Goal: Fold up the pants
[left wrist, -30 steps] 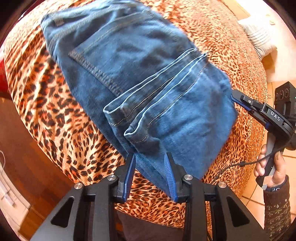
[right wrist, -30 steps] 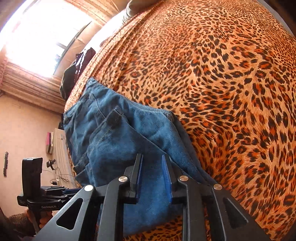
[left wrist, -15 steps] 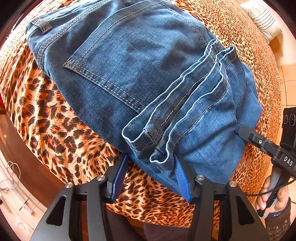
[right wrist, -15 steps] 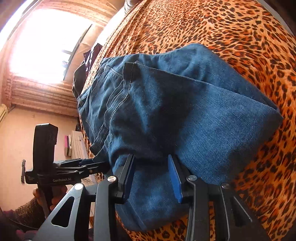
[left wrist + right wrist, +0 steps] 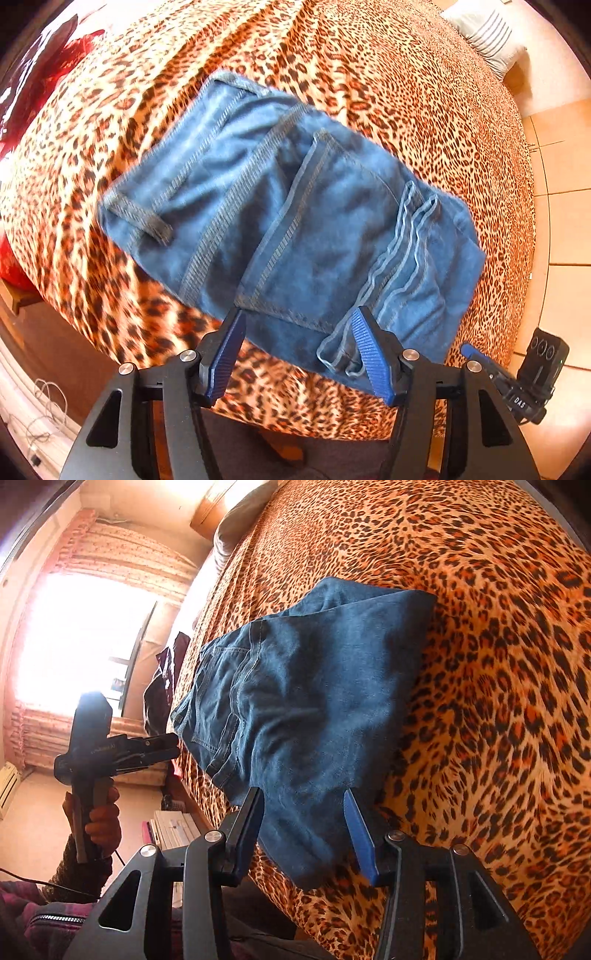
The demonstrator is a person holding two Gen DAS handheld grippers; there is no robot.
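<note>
Blue jeans (image 5: 295,229) lie folded in a compact bundle on the leopard-print bed cover (image 5: 424,92), back pocket up, leg hems stacked at the near right. My left gripper (image 5: 299,325) is open and empty, hovering just in front of the bundle's near edge. In the right wrist view the jeans (image 5: 306,701) lie flat, and my right gripper (image 5: 304,801) is open and empty at their near corner. The left gripper (image 5: 162,746) shows there off the bed's left side. The right gripper (image 5: 476,354) shows at the lower right of the left wrist view.
A striped pillow (image 5: 484,33) lies at the bed's far right. Dark red clothing (image 5: 44,62) lies at the far left of the bed. Tiled floor (image 5: 565,221) runs along the right. A bright window (image 5: 85,642) and books (image 5: 173,830) stand beyond the bed.
Both grippers have opened wider and pulled back from the jeans, letting go of the fabric. The folded bundle now rests on the bed. The left view is blurred by motion.
</note>
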